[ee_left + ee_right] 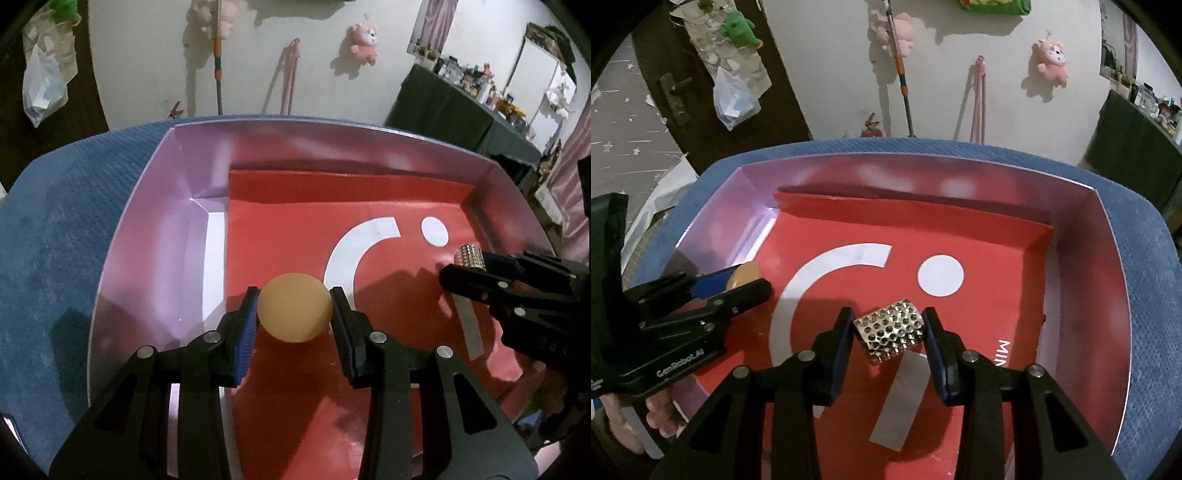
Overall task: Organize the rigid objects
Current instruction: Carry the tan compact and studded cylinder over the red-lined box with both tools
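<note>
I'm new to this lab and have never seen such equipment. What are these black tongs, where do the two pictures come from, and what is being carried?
No robot here: a person holds a handheld two-finger gripper in each hand, each with a camera looking along its fingers. The left camera's picture shows the left gripper shut on an orange ball. The right camera's picture shows the right gripper shut on a perforated metal cylinder. Each gripper also appears at the edge of the other's picture. Both hover over an open box with a red printed bottom, resting on a blue cloth.
</note>
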